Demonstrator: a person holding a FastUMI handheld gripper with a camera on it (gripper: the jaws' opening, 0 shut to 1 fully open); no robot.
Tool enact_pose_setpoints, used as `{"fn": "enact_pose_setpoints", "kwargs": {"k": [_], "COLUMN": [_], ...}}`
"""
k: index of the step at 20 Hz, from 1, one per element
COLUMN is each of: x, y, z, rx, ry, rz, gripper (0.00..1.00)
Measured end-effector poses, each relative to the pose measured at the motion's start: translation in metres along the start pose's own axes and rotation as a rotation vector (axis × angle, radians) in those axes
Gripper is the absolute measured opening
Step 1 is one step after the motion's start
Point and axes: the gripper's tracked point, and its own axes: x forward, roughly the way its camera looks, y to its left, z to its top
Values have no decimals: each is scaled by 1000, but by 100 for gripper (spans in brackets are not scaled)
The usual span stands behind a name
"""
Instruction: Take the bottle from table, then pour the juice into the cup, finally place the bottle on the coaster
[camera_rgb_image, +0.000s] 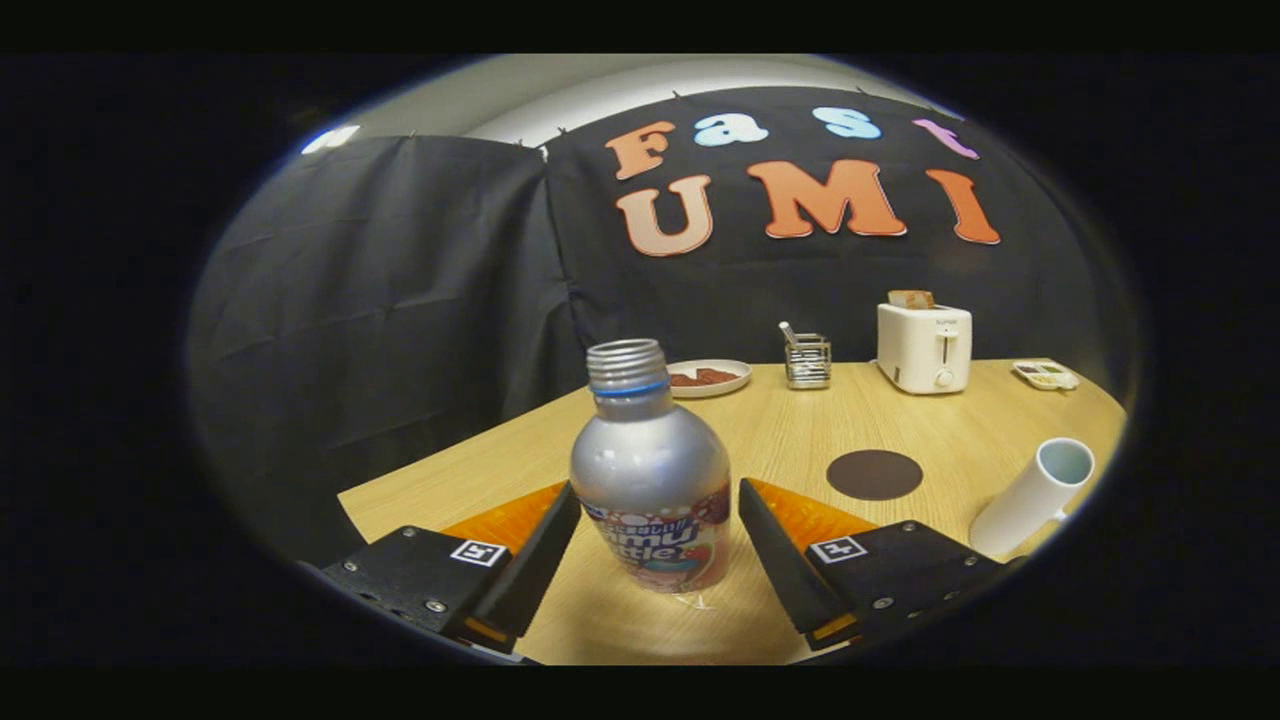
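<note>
The bottle (651, 470) stands upright on the desk (780, 440) in the lower centre of the frame, between the two fingers (540, 555). The left finger's tip looks to touch or nearly touch the bottle's side; the right finger sits just beside it with a thin gap. So the gripper (655, 530) is spread about bottle-wide and is not clamped on anything.

The bottle is silvery metal, rounded at the shoulder, with a threaded open neck, a blue ring under the thread and a printed label around its lower half. The desk is pale wood grain. To the right, beyond the right finger, lies a flat, dark, round coaster (874, 474). At the right edge stands a white cylindrical cup (1035, 495), leaning in the fisheye. Along the far edge are a plate (710, 378), a small wire holder (807, 360) and a white toaster (924, 347).
</note>
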Motion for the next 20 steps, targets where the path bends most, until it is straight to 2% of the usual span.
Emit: {"fn": "enact_pose_setpoints", "kwargs": {"k": [2, 5, 12, 20], "x": [1, 1, -17, -32], "y": [0, -4, -3, -25], "z": [-1, 1, 25, 46], "rx": [25, 44, 124, 347], "ry": [10, 19, -12, -29], "rz": [-1, -13, 21, 83], "gripper": [86, 82, 81, 81]}}
